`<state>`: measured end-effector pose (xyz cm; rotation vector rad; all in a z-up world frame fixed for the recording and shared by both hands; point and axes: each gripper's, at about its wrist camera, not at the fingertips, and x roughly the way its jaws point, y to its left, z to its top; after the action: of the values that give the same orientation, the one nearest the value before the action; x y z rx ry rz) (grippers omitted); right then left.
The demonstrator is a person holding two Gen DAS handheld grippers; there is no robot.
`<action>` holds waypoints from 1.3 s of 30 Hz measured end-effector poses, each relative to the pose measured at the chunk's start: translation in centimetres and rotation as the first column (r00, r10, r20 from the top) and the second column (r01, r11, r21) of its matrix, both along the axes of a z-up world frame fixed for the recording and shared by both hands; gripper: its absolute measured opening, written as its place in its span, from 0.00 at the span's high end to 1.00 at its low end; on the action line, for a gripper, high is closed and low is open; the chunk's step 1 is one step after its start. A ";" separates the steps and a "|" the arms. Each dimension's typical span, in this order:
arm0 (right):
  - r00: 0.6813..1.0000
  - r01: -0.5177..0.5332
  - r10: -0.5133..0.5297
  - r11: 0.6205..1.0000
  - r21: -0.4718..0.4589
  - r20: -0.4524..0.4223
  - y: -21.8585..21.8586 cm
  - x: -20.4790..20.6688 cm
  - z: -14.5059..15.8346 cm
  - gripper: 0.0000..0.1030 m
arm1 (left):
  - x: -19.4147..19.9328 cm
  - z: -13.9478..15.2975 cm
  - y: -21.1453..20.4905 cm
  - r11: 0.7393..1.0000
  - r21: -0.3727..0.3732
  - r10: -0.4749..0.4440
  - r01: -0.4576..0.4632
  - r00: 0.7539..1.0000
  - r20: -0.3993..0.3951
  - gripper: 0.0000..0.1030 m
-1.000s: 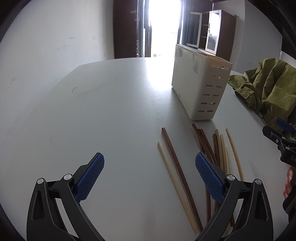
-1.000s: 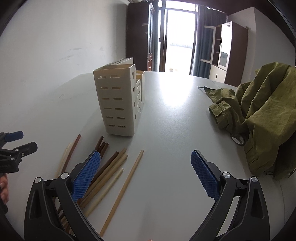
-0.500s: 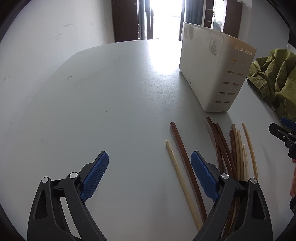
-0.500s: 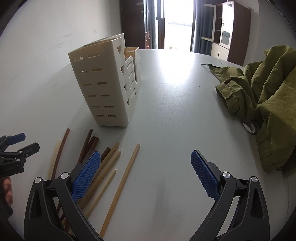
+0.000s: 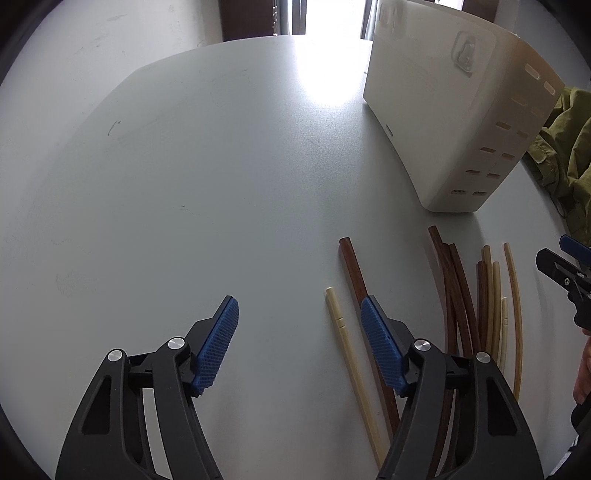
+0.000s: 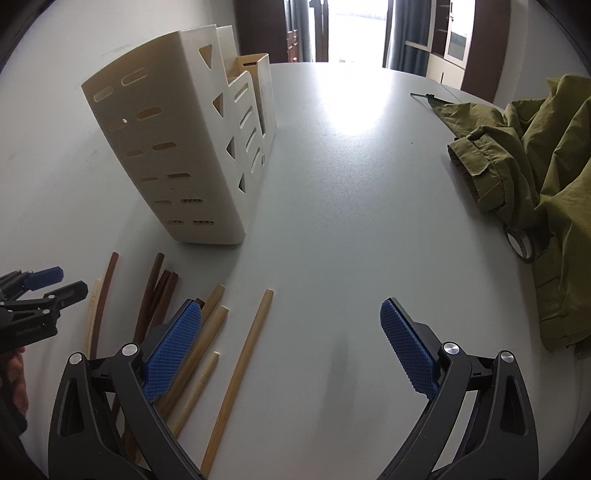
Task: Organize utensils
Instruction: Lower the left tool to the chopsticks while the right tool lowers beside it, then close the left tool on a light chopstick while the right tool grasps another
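Chopsticks (image 5: 458,295) lie loose on the table (image 5: 184,184) before the holder (image 6: 177,155), awaiting sorting. Left gripper (image 5: 299,347), jaws closing on nothing, nears the pale stick (image 5: 351,362); right gripper (image 6: 291,347) gapes empty over bare table.

A big grey table (image 6: 351,192) fills most of both views, spreading out far ahead of the fingers. Bright light (image 6: 354,110) shines on its top, straight ahead of the fingers. The light comes from a tall glass door (image 6: 351,29) at the far end of the room. Dark brown wooden doors (image 6: 266,29) stand to the left of it. A grey-blue curtain (image 6: 400,33) hangs to its right. Farther right stands a cabinet (image 6: 454,40) with white doors and a dark brown side. A plain white wall (image 5: 92,48) runs along the left, past the table's edge.
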<state>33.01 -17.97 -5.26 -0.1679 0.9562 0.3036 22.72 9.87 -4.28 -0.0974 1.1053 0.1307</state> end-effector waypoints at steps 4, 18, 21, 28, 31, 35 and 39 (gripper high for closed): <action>1.000 0.006 -0.007 1.000 -0.023 -0.026 0.4 1.0 -0.3 0.09 | 0.6 -0.6 0.0 1.000 0.000 0.006 -0.006 0.999 -0.032 0.41; 0.989 0.020 -0.029 0.998 -0.060 -0.145 0.7 3.9 -2.9 0.36 | 1.9 -1.0 -0.5 1.000 0.004 -0.018 0.019 0.996 -0.089 0.61; 0.990 0.013 -0.024 0.997 -0.078 -0.141 1.0 3.9 -2.9 0.42 | 2.3 -0.8 -1.2 1.000 0.010 -0.023 0.024 0.996 -0.089 0.73; 0.989 -0.015 0.000 0.995 -0.097 -0.151 1.9 3.7 -2.7 0.72 | 2.4 -0.6 -2.3 0.998 0.031 -0.045 0.048 0.994 -0.102 0.94; 0.987 -0.022 0.007 0.995 -0.092 -0.162 1.6 3.8 -2.6 0.83 | 2.7 -0.5 -2.1 0.999 0.027 -0.039 0.042 0.994 -0.103 0.95; 0.984 -0.018 0.007 0.998 -0.058 -0.177 1.2 4.1 -2.7 0.92 | 2.0 -0.7 -2.7 0.998 0.045 -0.043 0.048 0.994 -0.097 0.96; 0.982 -0.005 0.001 1.000 -0.021 -0.190 0.7 4.7 -2.7 0.93 | 1.5 -0.6 -3.1 0.998 0.038 -0.055 0.059 0.994 -0.093 0.96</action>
<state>37.66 -17.22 -8.00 -0.1614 1.1488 0.3163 24.20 6.80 -4.91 -0.0235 1.1960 0.1071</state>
